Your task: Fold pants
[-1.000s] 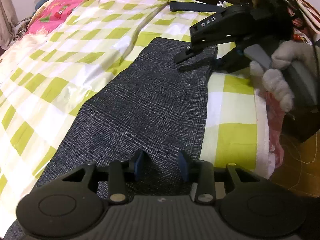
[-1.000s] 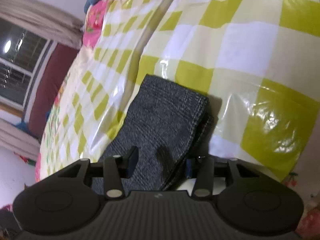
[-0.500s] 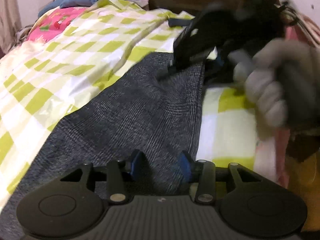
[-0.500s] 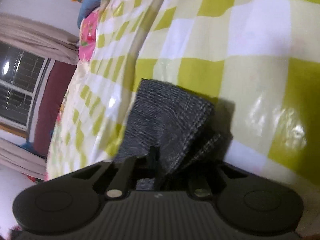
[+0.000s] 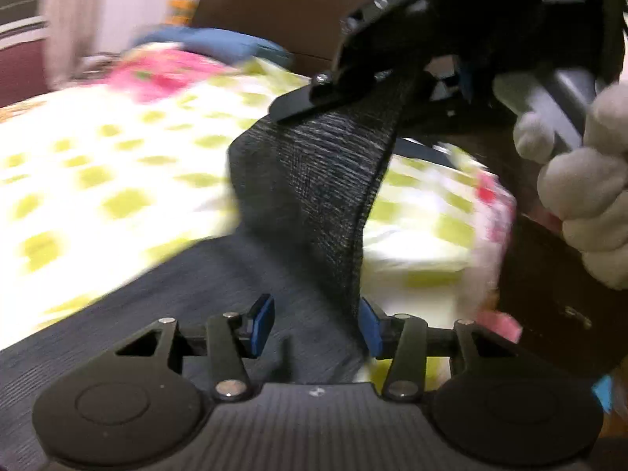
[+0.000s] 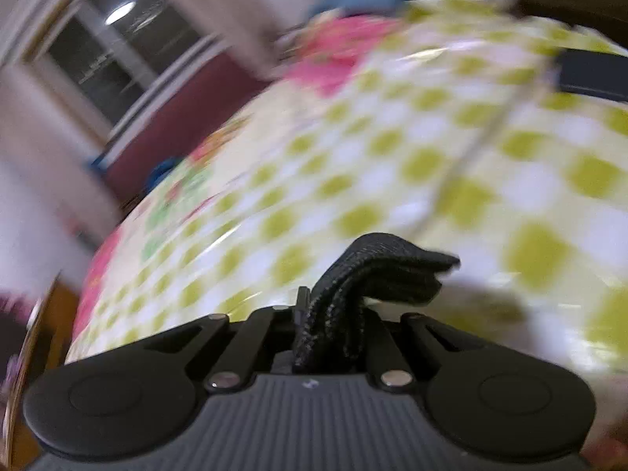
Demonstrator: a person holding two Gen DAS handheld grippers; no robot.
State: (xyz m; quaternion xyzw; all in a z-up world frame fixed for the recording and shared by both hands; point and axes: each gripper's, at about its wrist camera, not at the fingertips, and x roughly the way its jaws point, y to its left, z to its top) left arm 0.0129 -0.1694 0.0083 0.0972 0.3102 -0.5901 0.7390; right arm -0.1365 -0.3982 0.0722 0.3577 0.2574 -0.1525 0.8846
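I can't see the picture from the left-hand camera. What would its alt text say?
A dark grey pair of pants is lifted at one end off a bed by the right claw, which is shut on the fabric and held by a white-gloved hand. The left claw is open over the cloth lying on the green-checked sheet. The picture is blurred.
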